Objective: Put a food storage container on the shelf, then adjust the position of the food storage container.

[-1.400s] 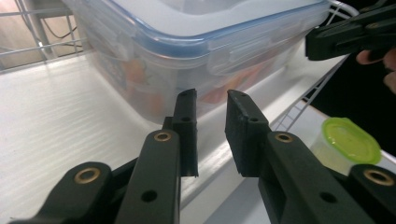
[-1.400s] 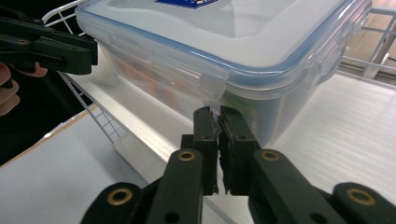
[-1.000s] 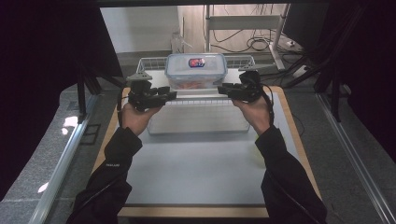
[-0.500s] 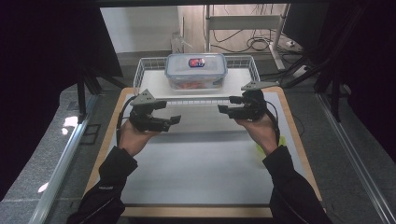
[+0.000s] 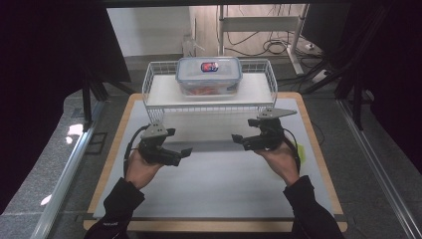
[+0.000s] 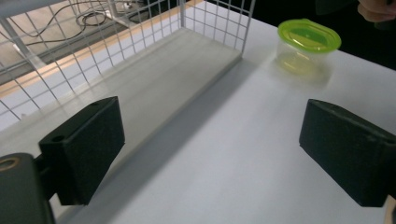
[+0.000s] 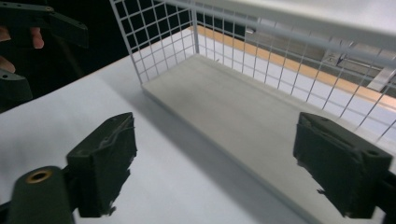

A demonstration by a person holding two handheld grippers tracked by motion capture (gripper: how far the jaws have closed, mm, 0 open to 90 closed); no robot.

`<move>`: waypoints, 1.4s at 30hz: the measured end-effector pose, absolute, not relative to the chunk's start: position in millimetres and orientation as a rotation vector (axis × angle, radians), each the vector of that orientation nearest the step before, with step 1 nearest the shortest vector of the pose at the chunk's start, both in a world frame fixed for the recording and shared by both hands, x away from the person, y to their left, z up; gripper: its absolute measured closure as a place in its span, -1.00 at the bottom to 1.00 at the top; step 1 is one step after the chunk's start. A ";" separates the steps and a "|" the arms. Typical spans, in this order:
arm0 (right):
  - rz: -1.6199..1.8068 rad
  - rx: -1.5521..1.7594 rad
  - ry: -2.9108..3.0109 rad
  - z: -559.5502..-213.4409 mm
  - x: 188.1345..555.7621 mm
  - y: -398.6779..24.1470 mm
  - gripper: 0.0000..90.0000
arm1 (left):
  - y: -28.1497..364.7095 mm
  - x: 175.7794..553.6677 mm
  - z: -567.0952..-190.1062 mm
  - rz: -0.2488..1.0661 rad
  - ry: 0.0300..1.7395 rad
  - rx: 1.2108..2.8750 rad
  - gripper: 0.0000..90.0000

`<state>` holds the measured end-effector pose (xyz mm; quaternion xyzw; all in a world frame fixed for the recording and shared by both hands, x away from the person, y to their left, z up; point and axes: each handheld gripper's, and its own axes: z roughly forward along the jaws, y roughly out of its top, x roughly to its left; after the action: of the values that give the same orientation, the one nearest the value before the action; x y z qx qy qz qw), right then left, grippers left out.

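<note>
2 wide-open, empty claws, left [image 5: 187,152] and right [image 5: 237,140], before labelled food box [image 5: 209,74].

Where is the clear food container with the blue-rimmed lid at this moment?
In the high view, the food container stands in the middle of the top shelf of the white wire rack, at the table's far edge, beyond both grippers.

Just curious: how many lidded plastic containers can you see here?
2: a clear box with a blue-rimmed lid on the wire rack's top shelf, and a small green-lidded tub on the table. Others may be hidden.
</note>
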<state>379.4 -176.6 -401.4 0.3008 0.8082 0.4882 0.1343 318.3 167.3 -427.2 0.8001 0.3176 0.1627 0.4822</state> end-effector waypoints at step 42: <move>1.238 0.943 2.436 -486.5 316.2 -197.4 -1.00 | 199.9 253.2 -513.4 0.463 0.903 2.003 -0.95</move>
<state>316.2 -197.4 -486.5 0.3237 0.8361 0.4248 0.1251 253.2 199.9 -513.4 0.8040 0.3626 0.1859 0.4331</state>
